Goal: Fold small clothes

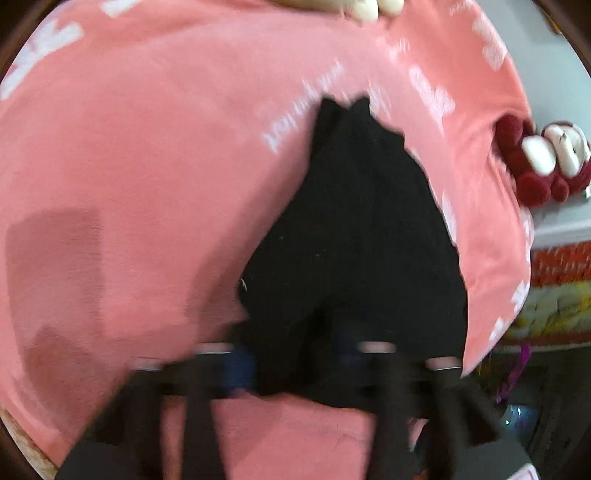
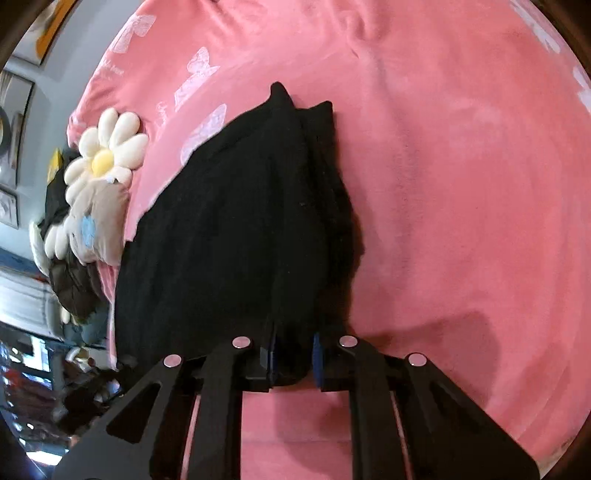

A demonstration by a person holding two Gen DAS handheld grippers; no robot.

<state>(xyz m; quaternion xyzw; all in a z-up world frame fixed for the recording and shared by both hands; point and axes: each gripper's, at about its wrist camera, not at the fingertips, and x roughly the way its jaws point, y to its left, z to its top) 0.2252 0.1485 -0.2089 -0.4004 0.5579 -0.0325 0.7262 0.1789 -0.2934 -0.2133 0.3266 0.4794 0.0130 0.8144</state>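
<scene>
A small black garment (image 1: 354, 221) lies in a loose pile on the pink blanket (image 1: 147, 166), its far end running to two points. My left gripper (image 1: 293, 363) is blurred at the bottom of the left wrist view and is shut on the garment's near edge, with black cloth bunched between the blue pads (image 1: 240, 365). In the right wrist view the same black garment (image 2: 236, 229) spreads away from my right gripper (image 2: 294, 356), which is shut on a fold of its near edge. The cloth hides the inner faces of the right gripper's pads (image 2: 317, 354).
The pink blanket (image 2: 461, 184) carries white butterfly prints and covers the whole surface. A daisy-shaped cushion (image 2: 103, 155) and dark plush items lie at its left edge. A red and white plush toy (image 1: 535, 162) sits at the right edge, and a cream plush (image 1: 369, 7) at the top.
</scene>
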